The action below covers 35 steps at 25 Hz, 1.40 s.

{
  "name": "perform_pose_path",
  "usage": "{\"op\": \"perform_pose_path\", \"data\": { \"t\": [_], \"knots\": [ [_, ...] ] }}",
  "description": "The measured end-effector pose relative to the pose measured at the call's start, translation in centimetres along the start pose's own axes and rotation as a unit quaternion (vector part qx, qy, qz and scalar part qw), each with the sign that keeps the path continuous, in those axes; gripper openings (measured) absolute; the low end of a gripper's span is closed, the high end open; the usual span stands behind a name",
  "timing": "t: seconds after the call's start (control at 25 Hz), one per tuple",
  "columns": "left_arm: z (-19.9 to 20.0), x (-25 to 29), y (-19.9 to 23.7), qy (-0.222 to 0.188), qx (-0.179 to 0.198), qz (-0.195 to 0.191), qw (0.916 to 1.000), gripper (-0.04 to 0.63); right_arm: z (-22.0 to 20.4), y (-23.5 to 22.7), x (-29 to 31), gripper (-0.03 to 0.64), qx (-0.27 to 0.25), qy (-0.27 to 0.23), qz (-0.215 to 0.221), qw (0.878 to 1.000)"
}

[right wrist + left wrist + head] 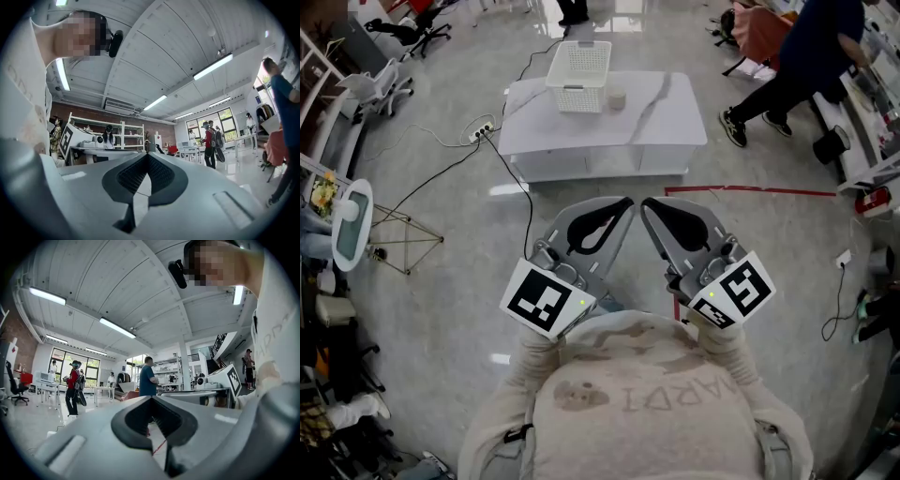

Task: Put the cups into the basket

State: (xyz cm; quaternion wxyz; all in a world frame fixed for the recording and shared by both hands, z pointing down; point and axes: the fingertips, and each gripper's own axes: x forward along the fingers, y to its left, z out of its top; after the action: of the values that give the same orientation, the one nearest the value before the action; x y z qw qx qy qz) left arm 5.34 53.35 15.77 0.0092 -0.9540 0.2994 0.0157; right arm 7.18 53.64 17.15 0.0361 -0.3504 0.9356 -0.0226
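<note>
The left tongs and right tongs are held side by side close to the person's chest, tips angled toward each other, each pair of jaws pressed together and gripping nothing. Well ahead of both tips, a white basket stands on a pale tabletop. A single cup sits outside the basket, just beside it on the right tongs' side.

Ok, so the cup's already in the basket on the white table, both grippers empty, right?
No: the head view shows the cup standing on the table beside the basket, not in it. The left gripper and right gripper are indeed empty.
</note>
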Motion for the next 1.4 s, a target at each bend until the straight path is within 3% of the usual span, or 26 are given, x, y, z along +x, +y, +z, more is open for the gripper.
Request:
{"op": "perform_pose_path", "data": {
  "t": [0.28,0.6,0.76,1.04,1.4],
  "knots": [
    [-0.5,-0.8,3.0,-0.006,-0.001,-0.01,0.9999,0.0,-0.7,-0.2,2.9,0.023,-0.008,0.006,-0.019,1.0],
    [-1.6,0.1,5.6,-0.002,-0.028,-0.021,0.9994,0.0,-1.6,-1.9,4.7,0.025,-0.003,0.019,-0.043,0.999],
    [-2.3,1.7,7.5,0.001,-0.025,-0.02,0.9995,0.0,-1.8,-4.5,6.0,0.025,0.023,0.007,-0.044,0.999],
    [-2.9,6.3,12.4,0.013,-0.02,0.008,0.9997,0.0,-2.1,-10.3,10.1,0.029,0.016,0.015,-0.013,1.0],
    [-2.0,15.8,18.3,0.004,-0.01,0.039,0.9992,0.0,-0.6,-20.5,13.6,0.038,0.014,0.018,0.03,0.999]
  ]
}}
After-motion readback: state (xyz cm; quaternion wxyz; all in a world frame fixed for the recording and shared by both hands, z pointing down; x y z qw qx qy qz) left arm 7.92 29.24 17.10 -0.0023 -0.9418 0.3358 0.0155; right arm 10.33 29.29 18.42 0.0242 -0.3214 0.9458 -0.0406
